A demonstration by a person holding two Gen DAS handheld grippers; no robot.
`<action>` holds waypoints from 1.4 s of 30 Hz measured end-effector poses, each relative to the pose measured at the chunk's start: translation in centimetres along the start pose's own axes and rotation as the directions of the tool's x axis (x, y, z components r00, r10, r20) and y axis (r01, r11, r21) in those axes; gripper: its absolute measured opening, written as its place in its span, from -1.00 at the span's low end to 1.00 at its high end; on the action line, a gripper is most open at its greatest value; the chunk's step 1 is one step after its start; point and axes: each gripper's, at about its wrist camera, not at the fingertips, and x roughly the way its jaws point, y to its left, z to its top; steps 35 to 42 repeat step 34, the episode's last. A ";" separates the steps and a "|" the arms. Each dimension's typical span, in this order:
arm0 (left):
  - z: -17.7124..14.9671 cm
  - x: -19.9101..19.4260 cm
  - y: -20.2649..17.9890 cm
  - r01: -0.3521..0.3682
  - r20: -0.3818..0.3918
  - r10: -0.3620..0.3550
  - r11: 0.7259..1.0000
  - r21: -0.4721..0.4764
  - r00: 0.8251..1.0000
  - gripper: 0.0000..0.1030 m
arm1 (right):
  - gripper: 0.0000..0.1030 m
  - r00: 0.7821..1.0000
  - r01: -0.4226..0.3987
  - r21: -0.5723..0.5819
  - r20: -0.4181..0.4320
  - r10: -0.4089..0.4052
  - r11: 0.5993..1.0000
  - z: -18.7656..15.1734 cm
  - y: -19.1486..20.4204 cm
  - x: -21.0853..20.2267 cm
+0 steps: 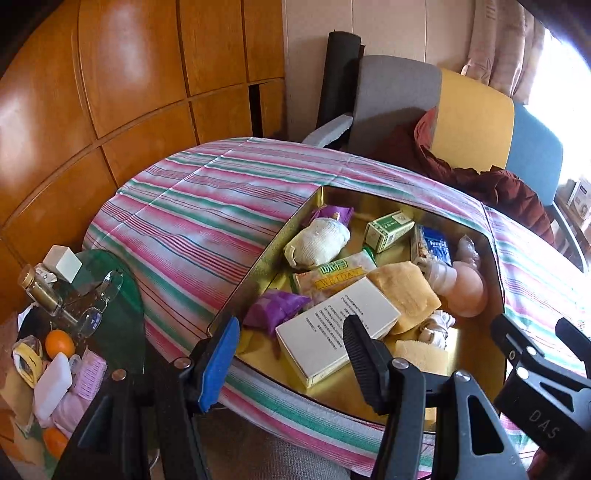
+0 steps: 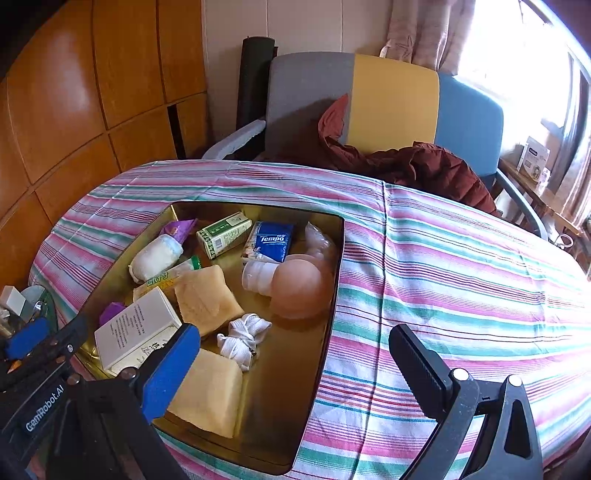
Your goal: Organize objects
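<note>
Striped cloth [image 2: 443, 266], gold tin [image 2: 325, 295] packed at 9 o'clock: both claws, left [image 1: 291, 354] and right [image 2: 295, 369], gaping empty over white box [image 1: 332, 332]; risk clipping tin rim or neighbouring sponge [image 1: 406, 291] on descent.

"Tempo" on tissue pack [image 2: 272, 240], perhaps "WEIDA" on packet [image 1: 334, 277]

This is a home, a living room or a bedroom. A striped cloth [image 2: 443, 280] covers the table, an armchair [image 2: 369, 99] with a dark red jacket [image 2: 424, 166] stands behind it, wooden cabinet doors [image 1: 129, 92] fill one wall, and curtains [image 2: 424, 29] hang by the bright window.
</note>
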 end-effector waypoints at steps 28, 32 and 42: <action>-0.2 -1.5 -1.0 0.071 0.026 -0.073 0.996 0.049 0.997 0.04 | 0.99 1.000 0.019 0.024 0.017 -0.019 1.000 -0.1 -0.5 -0.2; -0.3 -1.5 -1.1 0.036 0.047 -0.039 0.998 0.057 0.998 0.02 | 0.99 1.000 0.017 0.033 0.016 -0.018 0.999 -0.1 -0.7 -0.2; -0.3 -1.3 -1.2 0.033 0.045 -0.035 0.998 0.059 0.998 0.02 | 0.99 1.000 0.017 0.037 0.014 -0.017 0.999 -0.1 -0.8 -0.1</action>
